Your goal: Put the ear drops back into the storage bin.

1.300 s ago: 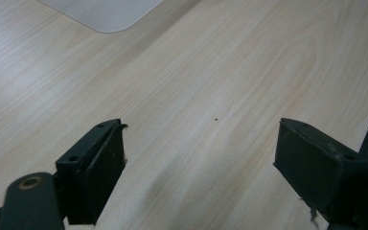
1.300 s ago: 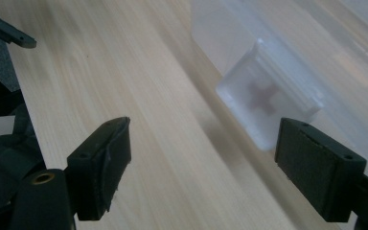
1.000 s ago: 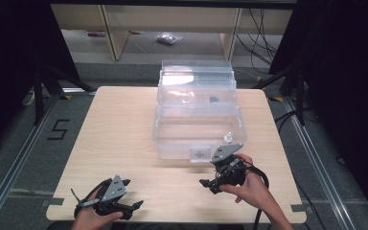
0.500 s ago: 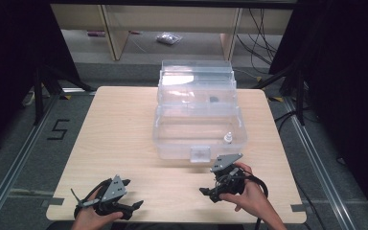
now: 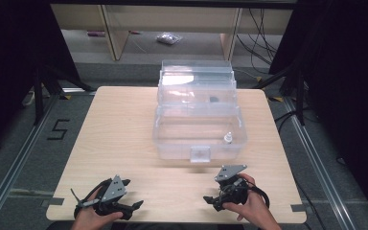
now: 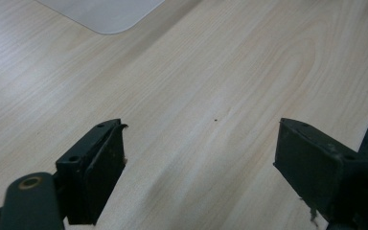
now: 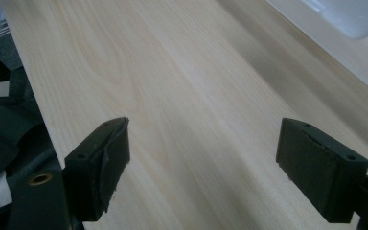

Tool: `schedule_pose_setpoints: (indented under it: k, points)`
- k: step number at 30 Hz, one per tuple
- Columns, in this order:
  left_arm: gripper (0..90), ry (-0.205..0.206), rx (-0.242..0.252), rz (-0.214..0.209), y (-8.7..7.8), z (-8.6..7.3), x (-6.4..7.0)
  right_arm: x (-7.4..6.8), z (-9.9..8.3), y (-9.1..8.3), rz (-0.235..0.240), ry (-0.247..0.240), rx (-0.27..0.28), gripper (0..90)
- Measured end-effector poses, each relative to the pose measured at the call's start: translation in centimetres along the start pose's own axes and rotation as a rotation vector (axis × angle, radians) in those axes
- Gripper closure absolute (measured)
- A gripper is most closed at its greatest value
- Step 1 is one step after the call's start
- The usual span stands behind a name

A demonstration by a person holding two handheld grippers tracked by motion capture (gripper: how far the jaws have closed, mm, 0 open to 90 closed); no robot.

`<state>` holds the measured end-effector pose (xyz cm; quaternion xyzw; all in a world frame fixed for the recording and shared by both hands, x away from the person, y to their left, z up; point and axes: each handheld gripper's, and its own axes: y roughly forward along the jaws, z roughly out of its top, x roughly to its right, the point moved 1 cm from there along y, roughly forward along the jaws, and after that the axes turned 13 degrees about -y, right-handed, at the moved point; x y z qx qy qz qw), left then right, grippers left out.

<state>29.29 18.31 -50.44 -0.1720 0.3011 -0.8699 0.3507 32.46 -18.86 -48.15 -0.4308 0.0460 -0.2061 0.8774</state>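
Tabletop: pale wood, bare near both grippers.

Box: clear plastic, tiered, with a front latch. It stands mid-tabletop, well ahead of both sets of fingers and nearer the right ones. Judged light, rigid and thin-walled, with smooth, slippery faces; the walls would likely flex if squeezed hard. The best hold is judged to be the latch tab or a rim edge, not a flat wall. A small white item and a dark one lie inside; what they are cannot be told.

Right gripper: low over the near edge, hand wrapped round it. Its fingers are spread wide with nothing between them, and a box corner shows beyond them.

Left gripper: resting at the near left edge. Its fingers are spread and empty.
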Motion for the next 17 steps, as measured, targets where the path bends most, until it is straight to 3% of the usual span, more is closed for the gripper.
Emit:
schedule_pose_setpoints:
  k: [7,9,17]
  points:
    - [17.1,0.001,-0.001,0.001,0.0,0.0,0.0,-0.2,-0.8,-0.3,-0.008,0.023,0.009,18.8]
    - [17.2,0.002,-0.005,0.002,0.1,0.0,0.0,-0.2,-1.0,-0.3,0.0,0.001,0.002,18.5]
    - [17.2,-0.01,0.004,-0.007,0.0,0.0,0.1,-0.1,-1.1,-0.3,-0.016,0.004,0.012,18.5]
